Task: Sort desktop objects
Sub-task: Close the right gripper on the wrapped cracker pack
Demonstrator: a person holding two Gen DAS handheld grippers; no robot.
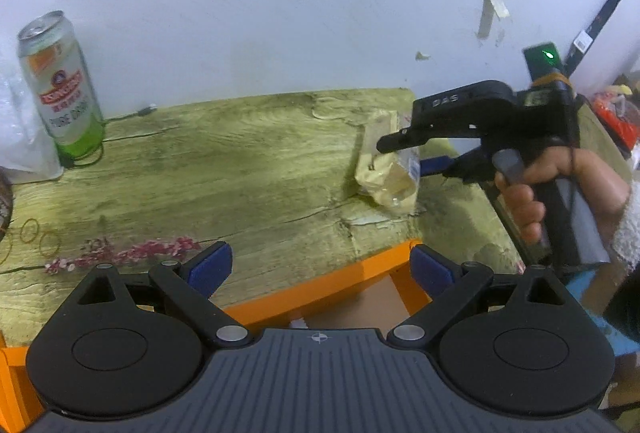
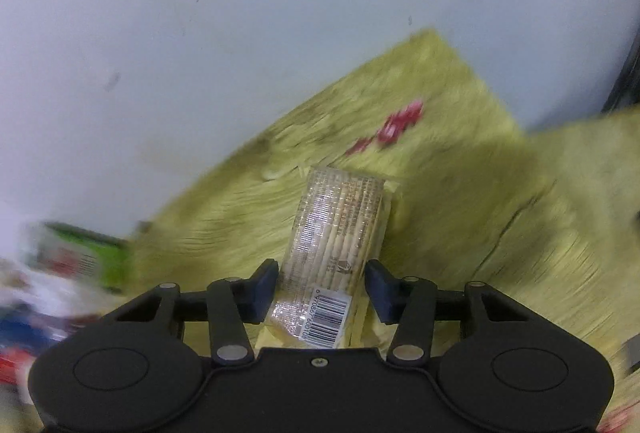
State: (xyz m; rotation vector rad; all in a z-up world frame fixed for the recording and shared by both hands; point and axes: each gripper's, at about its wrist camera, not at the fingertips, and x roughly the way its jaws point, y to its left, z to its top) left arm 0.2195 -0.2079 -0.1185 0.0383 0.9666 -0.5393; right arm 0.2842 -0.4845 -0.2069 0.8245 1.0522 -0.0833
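A clear packet of toothpicks (image 1: 384, 185) with a barcode label lies tilted on the yellow-green wood-grain table (image 1: 220, 161) near its right edge. My right gripper (image 1: 402, 157), held by a hand (image 1: 560, 177), comes in from the right with one finger on each side of the packet. In the right wrist view the packet (image 2: 340, 225) fills the gap of this gripper (image 2: 321, 285), and both blue pads touch its sides. My left gripper (image 1: 320, 269) hangs open and empty over the rim of an orange bin (image 1: 344, 279) at the table's front.
A green and white beer can (image 1: 60, 85) stands at the back left against the wall, beside a clear plastic bag (image 1: 16, 137). Rubber bands (image 1: 30, 233) lie at the left edge. Red clutter (image 1: 612, 113) sits beyond the table's right side.
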